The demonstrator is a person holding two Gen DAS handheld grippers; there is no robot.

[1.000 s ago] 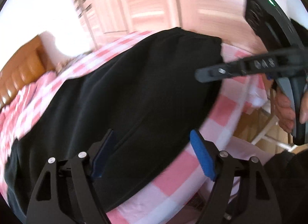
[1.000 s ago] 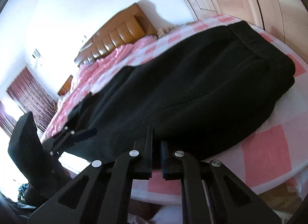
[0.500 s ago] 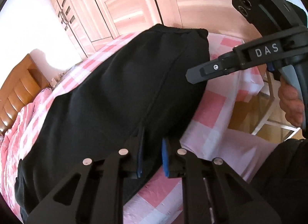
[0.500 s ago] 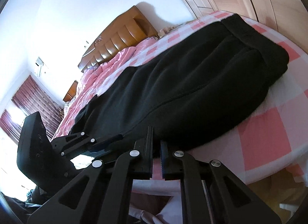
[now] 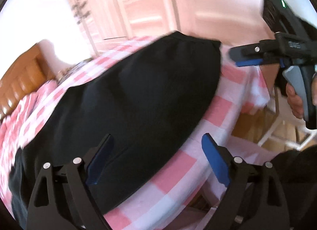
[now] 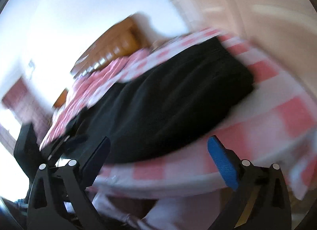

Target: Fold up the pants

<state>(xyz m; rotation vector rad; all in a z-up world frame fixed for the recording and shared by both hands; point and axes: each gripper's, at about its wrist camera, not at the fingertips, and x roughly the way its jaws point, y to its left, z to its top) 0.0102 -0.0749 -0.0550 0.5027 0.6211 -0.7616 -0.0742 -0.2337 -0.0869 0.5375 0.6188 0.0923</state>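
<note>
Both sets of tongs, pressed together half a second ago, are opening. The left gripper (image 5: 156,158) and right gripper (image 6: 158,156) are seen spread, nothing clamped. The black pants (image 5: 128,99) lie folded lengthwise on the checked bedsheet (image 5: 223,111), beyond the fingertips.

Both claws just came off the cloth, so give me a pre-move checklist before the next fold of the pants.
1. Left claw free of fabric: ok, its jaws are opening with the black pants below them, not pinched.
2. Right claw free of fabric: ok, its jaws are opening with nothing between them.
3. Pants lying on the checked bedsheet: ok.
4. Pants clear of the bed's near edge: ok, sheet shows between.
5. Pants smooth, without wrinkles: cannot tell, both views are blurred.
6. Far leg ends lined up: cannot tell.
</note>
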